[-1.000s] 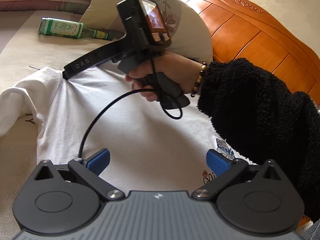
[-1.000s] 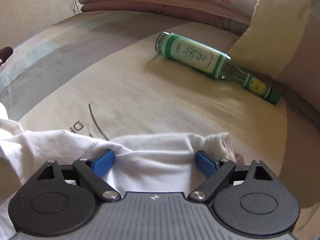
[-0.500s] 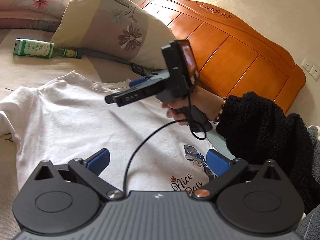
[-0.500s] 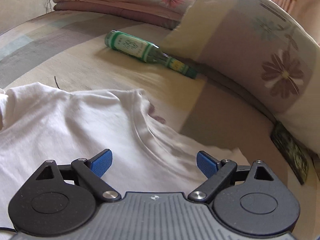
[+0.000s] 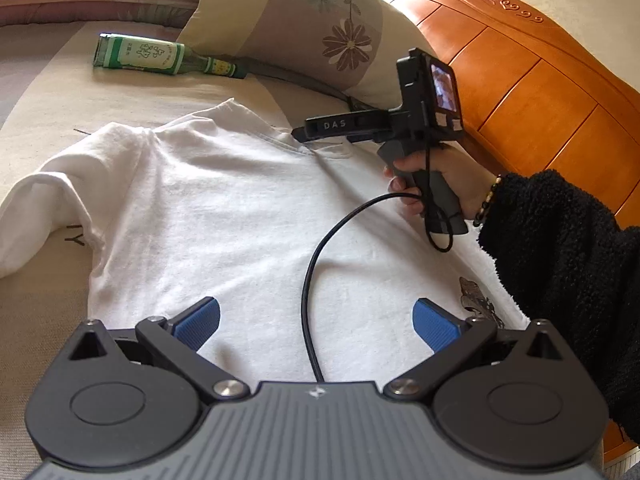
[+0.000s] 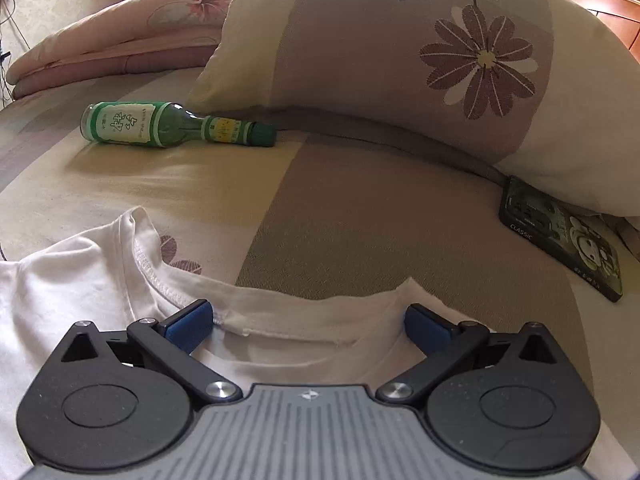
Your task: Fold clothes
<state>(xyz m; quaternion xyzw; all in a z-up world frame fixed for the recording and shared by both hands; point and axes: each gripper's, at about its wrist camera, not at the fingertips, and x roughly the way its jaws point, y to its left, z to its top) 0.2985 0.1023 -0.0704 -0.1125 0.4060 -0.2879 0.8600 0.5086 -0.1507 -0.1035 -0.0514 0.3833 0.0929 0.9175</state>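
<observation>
Across the bed (image 5: pixel 48 112), ahead of both sets of my fingers, the white T-shirt (image 5: pixel 224 216) lies spread front-up and mostly flat, one sleeve bunched and folded over out beyond my left gripper's (image 5: pixel 316 322) left-hand finger. Its collar (image 6: pixel 280 320) shows a stitched rib and sits right between the blue pads of my right gripper (image 6: pixel 307 322), the fabric just under and ahead of the tips; whether the pads touch it I cannot tell. A small printed graphic (image 5: pixel 476 300) lies just past my left gripper's right-hand finger, partly cut off by the black fleece sleeve (image 5: pixel 560 264). Both grippers stand with fingers spread wide, nothing held. Past the right fingertips a big floral pillow (image 6: pixel 400 60) leans on the bed, and beyond it the wooden headboard (image 5: pixel 540 92) is only partly visible. Folded quilts (image 6: pixel 120 40) lie far off to the left. A green glass bottle (image 6: pixel 160 124) lies on its side well ahead of the left-hand finger, its label too small to read. A dark flat pack (image 6: pixel 560 240) is half tucked under the pillow. From the left view, the right hand (image 5: pixel 440 176) grips the handle, the cable (image 5: pixel 320 272) trailing across the shirt.
</observation>
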